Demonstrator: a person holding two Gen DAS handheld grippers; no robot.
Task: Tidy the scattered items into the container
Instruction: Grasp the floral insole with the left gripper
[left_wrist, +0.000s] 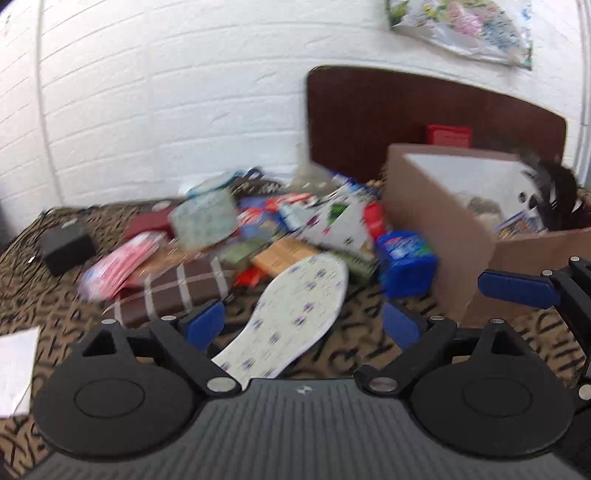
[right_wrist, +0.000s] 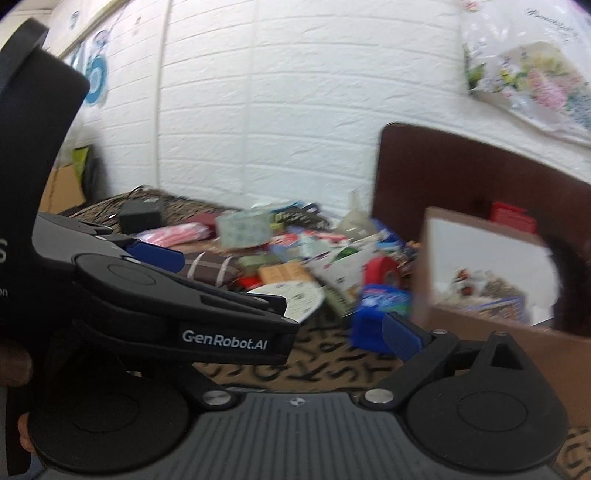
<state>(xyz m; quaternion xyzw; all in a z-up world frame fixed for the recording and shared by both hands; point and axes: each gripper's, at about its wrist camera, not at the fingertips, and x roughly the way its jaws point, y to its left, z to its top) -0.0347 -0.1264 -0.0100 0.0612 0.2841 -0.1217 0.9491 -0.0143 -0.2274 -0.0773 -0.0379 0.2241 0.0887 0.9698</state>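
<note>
A white insole (left_wrist: 295, 314) with purple print lies on the patterned bedcover, its heel end running under my left gripper (left_wrist: 303, 325). That gripper is open, its blue pads wide apart on either side of the insole and clear of it. Beyond lies a blurred heap of packets and boxes (left_wrist: 258, 229), with a blue tub (left_wrist: 406, 258) beside the open cardboard box (left_wrist: 480, 258). My right gripper (right_wrist: 303, 339) is open with nothing between its fingers. Its left finger is hidden behind the left tool's black body (right_wrist: 229, 343). The box (right_wrist: 517, 350) holds several items.
A brown plaid pouch (left_wrist: 177, 291) and a black adapter (left_wrist: 66, 243) lie left of the heap. A dark wooden headboard (left_wrist: 369, 118) stands behind the box against the white brick wall. White paper (left_wrist: 14, 369) sits at the left edge. A floral bag (right_wrist: 535, 74) hangs on the wall.
</note>
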